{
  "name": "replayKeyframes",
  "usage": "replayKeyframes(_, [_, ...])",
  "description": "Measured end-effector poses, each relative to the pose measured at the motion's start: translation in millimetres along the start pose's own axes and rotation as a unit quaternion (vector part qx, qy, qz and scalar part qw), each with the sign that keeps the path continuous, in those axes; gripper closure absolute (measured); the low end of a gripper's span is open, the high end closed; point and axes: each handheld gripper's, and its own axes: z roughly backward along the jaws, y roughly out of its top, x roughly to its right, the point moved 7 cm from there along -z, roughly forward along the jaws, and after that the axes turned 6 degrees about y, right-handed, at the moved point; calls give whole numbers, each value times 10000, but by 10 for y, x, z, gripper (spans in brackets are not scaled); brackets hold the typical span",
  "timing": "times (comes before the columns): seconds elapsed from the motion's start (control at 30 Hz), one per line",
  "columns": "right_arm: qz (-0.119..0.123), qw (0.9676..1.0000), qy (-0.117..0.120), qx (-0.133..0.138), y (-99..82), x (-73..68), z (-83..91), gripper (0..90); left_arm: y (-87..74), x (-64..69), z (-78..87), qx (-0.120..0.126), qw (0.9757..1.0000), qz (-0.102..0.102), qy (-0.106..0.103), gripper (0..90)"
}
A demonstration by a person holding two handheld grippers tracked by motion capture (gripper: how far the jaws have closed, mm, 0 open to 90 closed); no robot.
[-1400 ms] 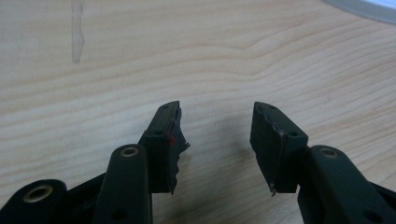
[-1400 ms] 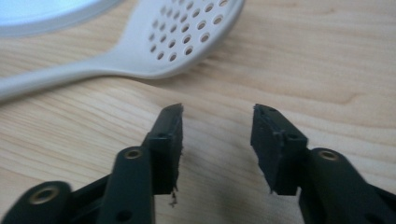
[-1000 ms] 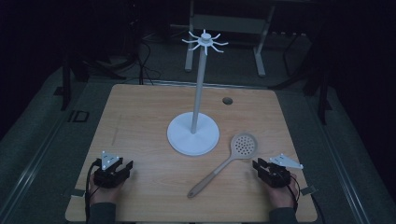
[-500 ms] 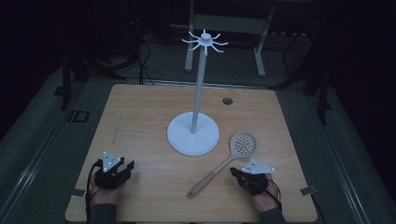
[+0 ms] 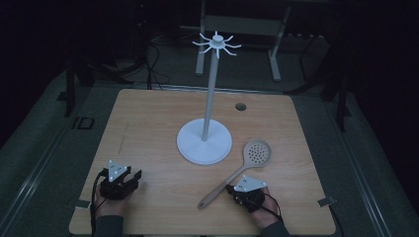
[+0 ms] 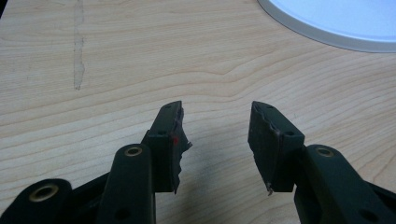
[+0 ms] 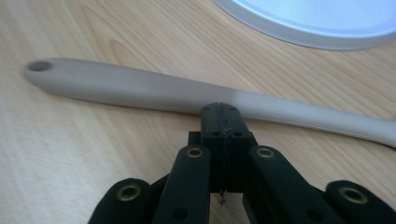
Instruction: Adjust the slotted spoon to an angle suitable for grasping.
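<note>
One gripper, my right (image 7: 223, 108), has slid in from the table's edge and clapped its jaws together empty, tips against the spoon (image 7: 154, 91) handle lying flat, so I'd reopen before grasping.

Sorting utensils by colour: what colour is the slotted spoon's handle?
Pale beige-grey, plain; the slotted spoon shows best in the right gripper view.

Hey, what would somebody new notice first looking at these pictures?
Probably the tall white hook stand rising from the middle of the wooden table. Next, the pale slotted spoon lying slantwise to its right, with the right gripper, jaws shut, at its handle. The left gripper sits open, near the table's front-left corner.
</note>
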Motion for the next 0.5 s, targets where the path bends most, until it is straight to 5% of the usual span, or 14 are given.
replayKeyframes(0.5, [-101, 9999, 1, 69, 301, 24, -292, 891, 1, -7, -10, -25, 10000, 15, 31, 557])
